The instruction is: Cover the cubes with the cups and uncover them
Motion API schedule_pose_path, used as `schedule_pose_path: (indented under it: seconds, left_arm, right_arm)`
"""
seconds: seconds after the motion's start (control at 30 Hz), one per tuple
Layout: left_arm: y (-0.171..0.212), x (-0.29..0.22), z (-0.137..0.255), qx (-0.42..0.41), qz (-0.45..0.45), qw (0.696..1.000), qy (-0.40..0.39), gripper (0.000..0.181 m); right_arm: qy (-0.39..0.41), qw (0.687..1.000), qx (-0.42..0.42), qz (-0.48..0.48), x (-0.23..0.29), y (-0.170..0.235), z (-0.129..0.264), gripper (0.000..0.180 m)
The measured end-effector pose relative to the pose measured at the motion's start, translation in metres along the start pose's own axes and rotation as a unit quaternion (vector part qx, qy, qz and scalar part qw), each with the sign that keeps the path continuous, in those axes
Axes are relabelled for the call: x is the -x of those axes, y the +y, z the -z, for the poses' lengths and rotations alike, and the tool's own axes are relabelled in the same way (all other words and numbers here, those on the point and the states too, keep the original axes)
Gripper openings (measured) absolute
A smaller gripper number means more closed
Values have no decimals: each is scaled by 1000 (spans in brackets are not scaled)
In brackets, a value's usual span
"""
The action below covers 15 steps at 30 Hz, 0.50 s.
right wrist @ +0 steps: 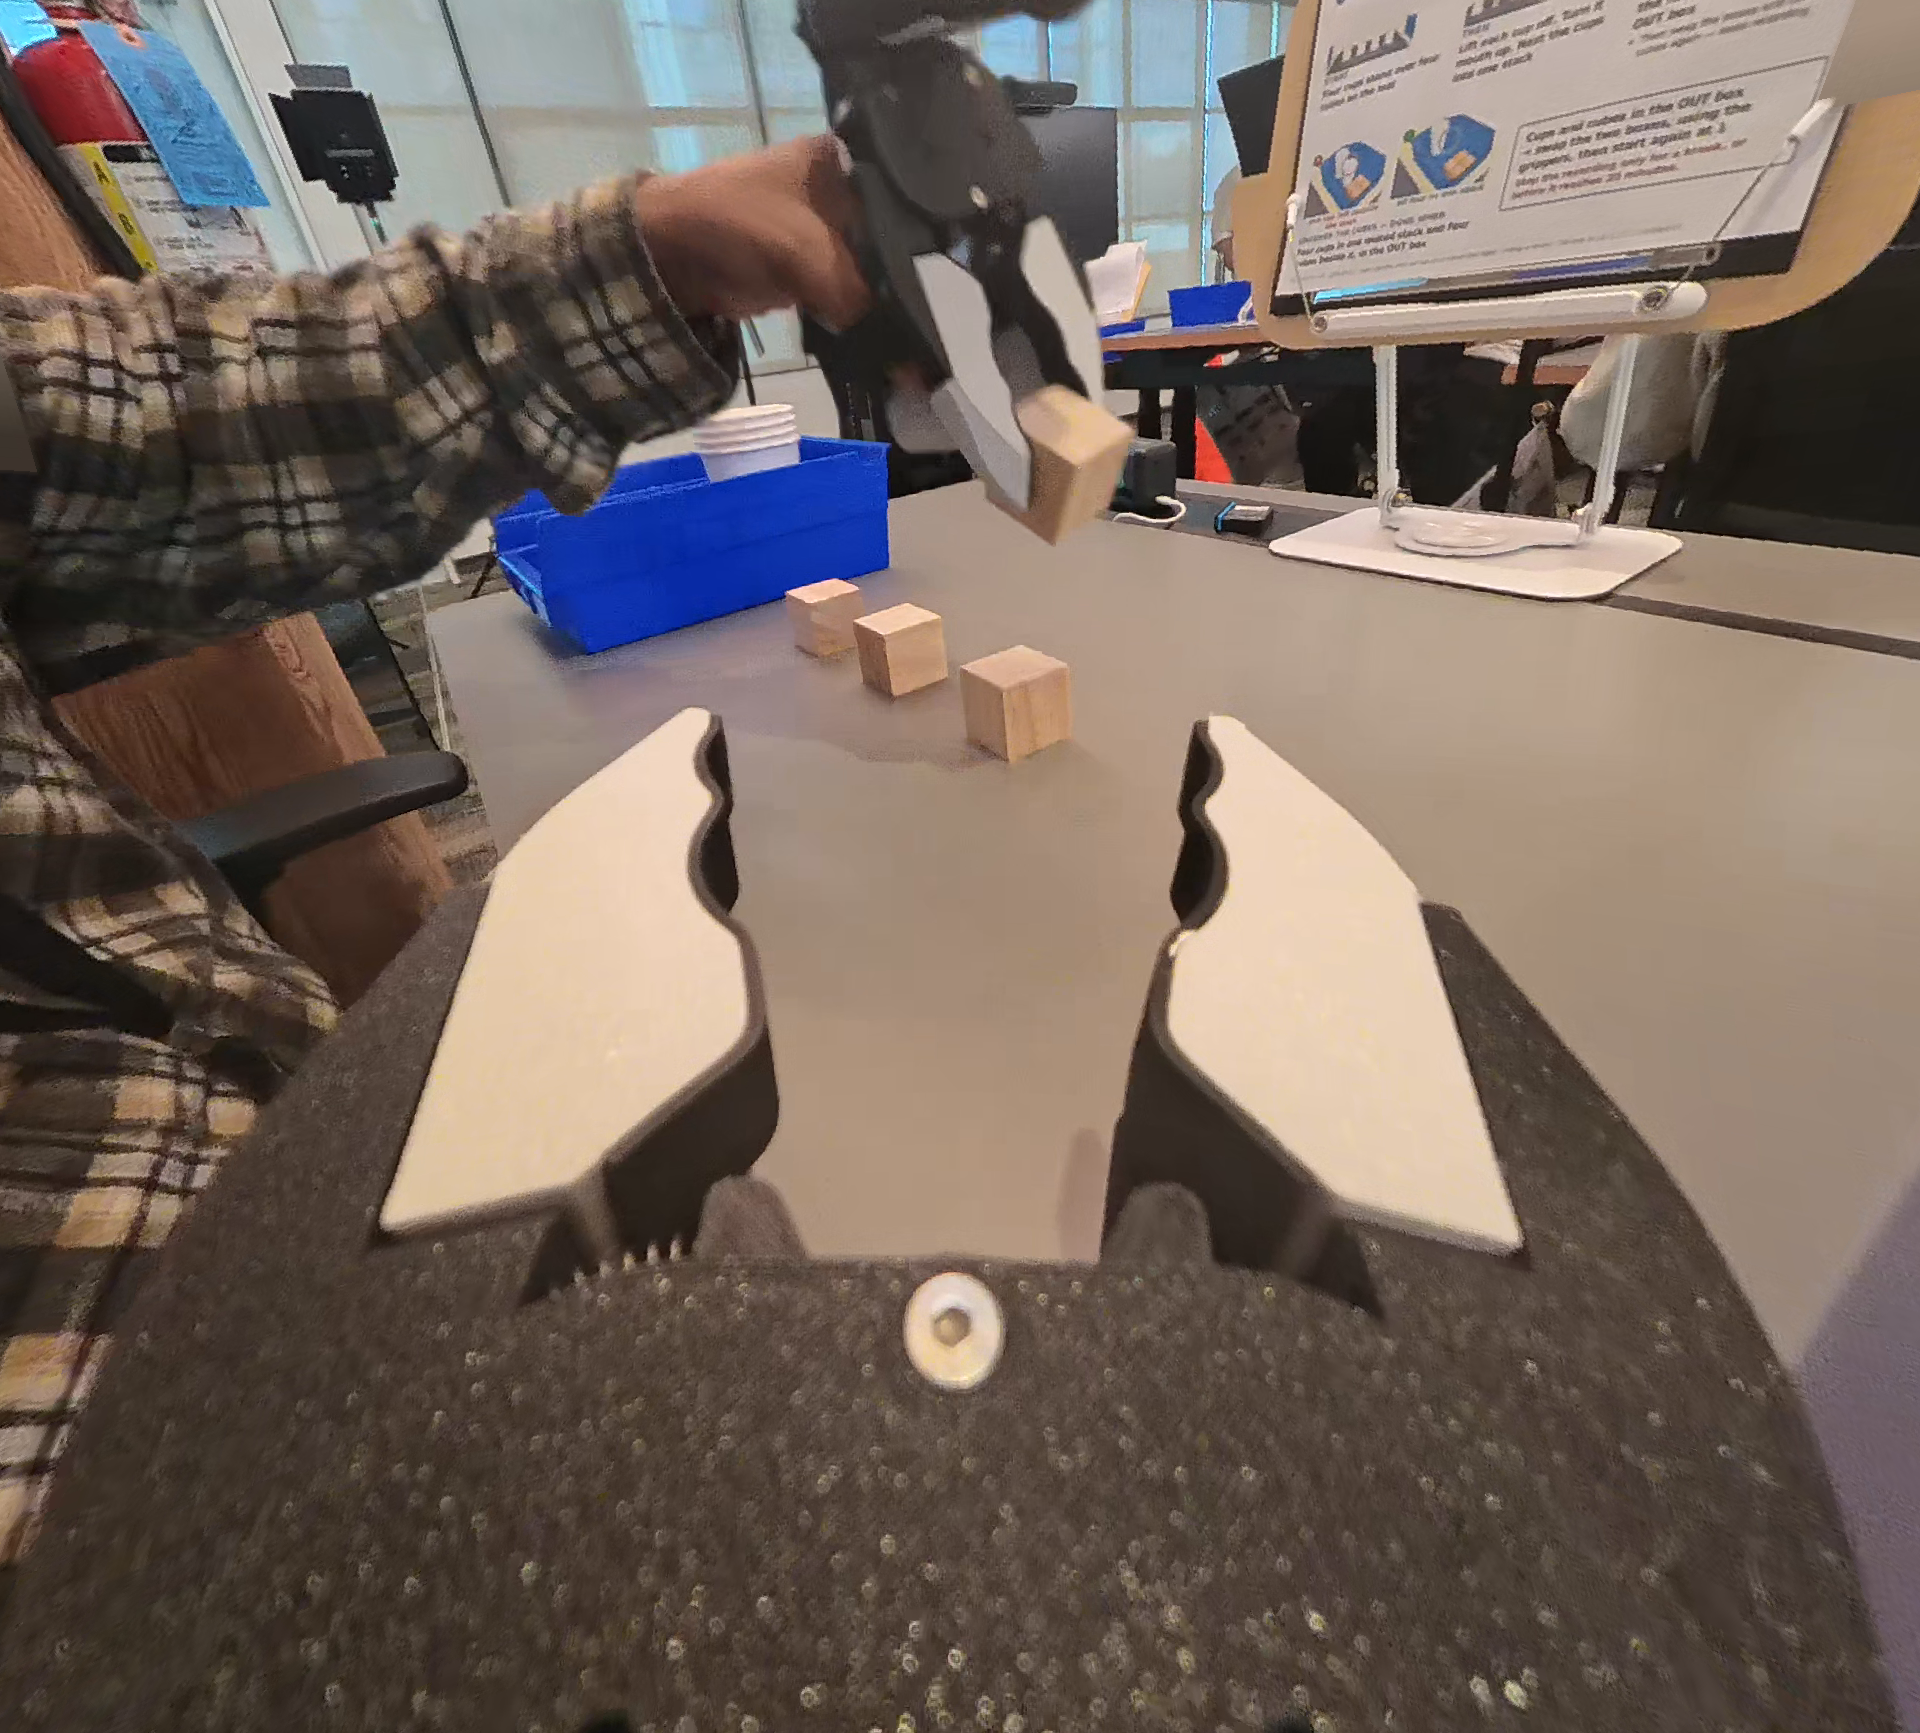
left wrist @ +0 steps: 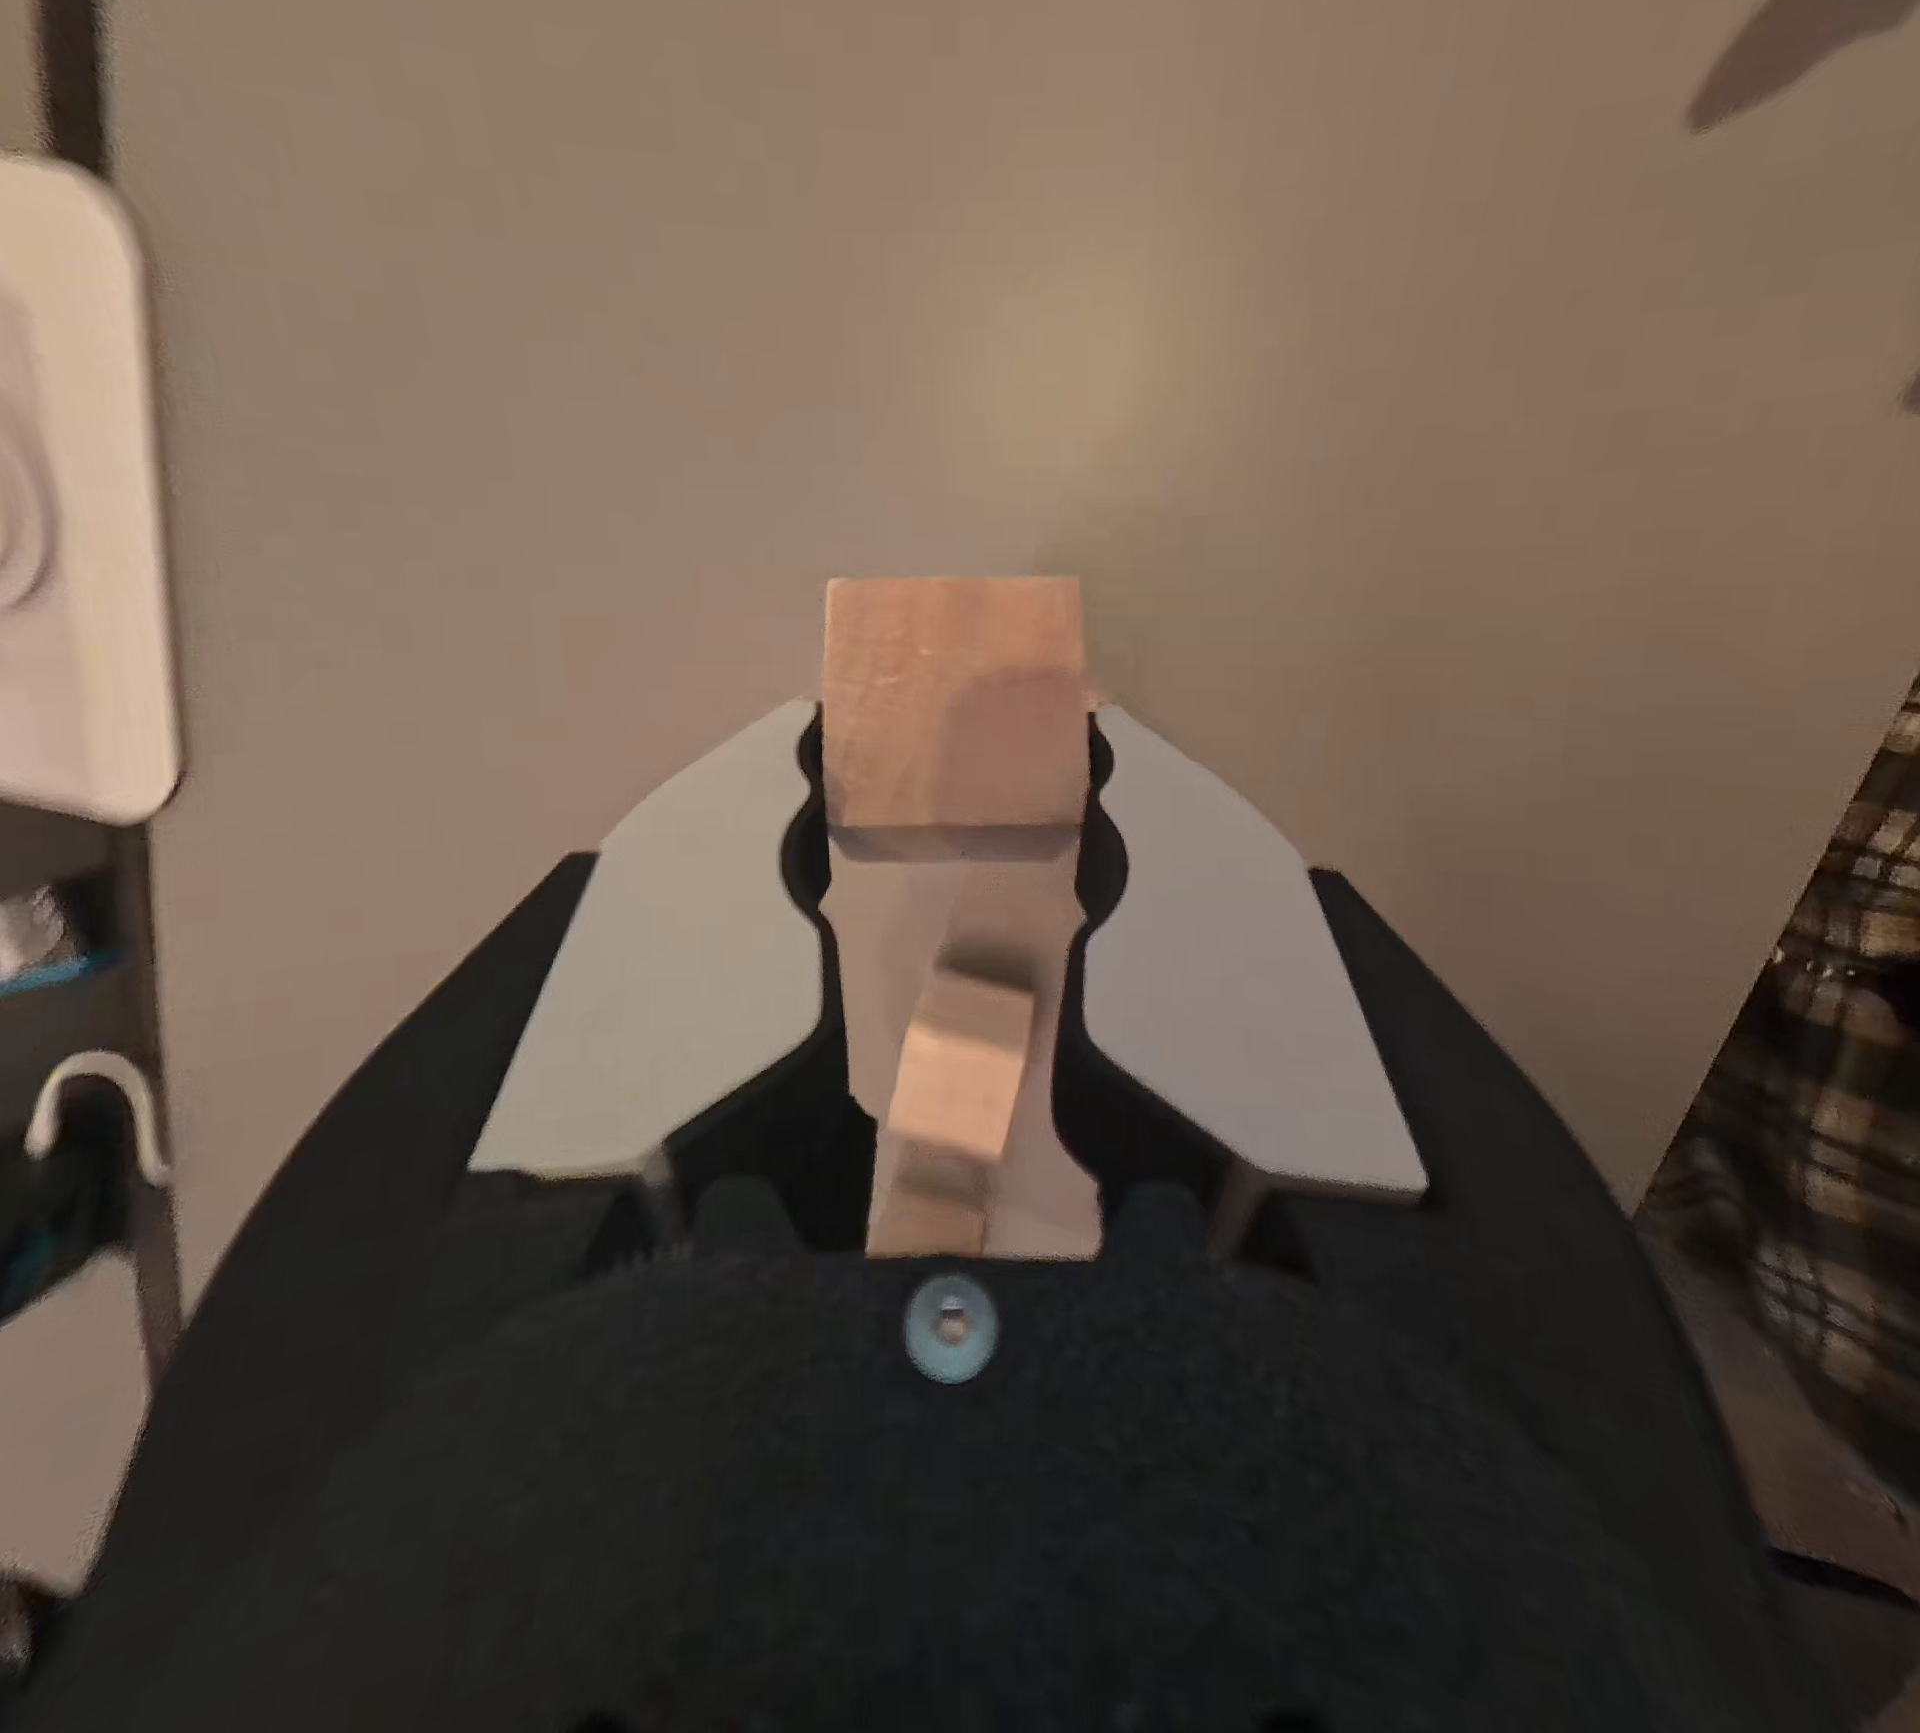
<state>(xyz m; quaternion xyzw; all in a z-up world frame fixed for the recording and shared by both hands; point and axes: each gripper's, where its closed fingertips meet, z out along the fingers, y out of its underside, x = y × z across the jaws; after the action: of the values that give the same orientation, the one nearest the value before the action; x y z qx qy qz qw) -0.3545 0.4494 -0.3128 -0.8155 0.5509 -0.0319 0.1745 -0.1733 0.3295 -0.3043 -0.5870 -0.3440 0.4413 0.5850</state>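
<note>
Left tool (right wrist: 1049,457): closed on one wooden cube (left wrist: 956,707), gripped by two opposite faces between the pale fingers (left wrist: 717,904). Held in the air, well above the tabletop (right wrist: 1351,748), tilted nose-down. In its own view the carried cube hangs over bare grey surface.

Right tool (right wrist: 956,810): jaws spread wide, holding nothing, low over the near part of the tabletop, pointing toward the row.

Row of cubes: three wooden cubes resting on the tabletop in a line that runs from near the blue bin toward the right tool: far cube (right wrist: 824,615), middle cube (right wrist: 900,648), near cube (right wrist: 1015,702). Small gaps between them; none touching.

Governing relation: the carried cube sits above and beyond the near end of the row, slightly to its right. Judged, it is the fourth cube and belongs on the open tabletop past the near cube, continuing the line. The left tool, already carrying, would only need to come down. The empty right tool lies close to that spot and could crowd it.

Cups (right wrist: 746,441): white, nested in a stack, standing in the blue bin (right wrist: 707,551) at the far left edge. No cube covered yet.

Surroundings: plaid sleeve (right wrist: 312,416) across the left; document stand (right wrist: 1475,540) with an instruction sheet, far right, clear of the row.
</note>
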Motion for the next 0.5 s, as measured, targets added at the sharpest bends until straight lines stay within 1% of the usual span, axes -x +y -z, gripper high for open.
schedule_pose_path:
  seconds: [0.1,0.23,0.33,0.5]
  left_arm:
    - [-23,-17,-37,5,-14,999,30,44]
    - [-35,-25,-69,11,-8,998,54,44]
    - [-37,-28,-87,12,6,998,68,44]
    - [-48,-39,-105,-12,21,994,102,44]
  right_arm:
    - [-2,1000,7,-5,1,6,4,82]
    - [-7,1000,3,-12,0,8,6,82]
    - [-10,1000,-1,-17,-2,7,5,82]
    - [-16,1000,2,-19,-1,8,2,82]
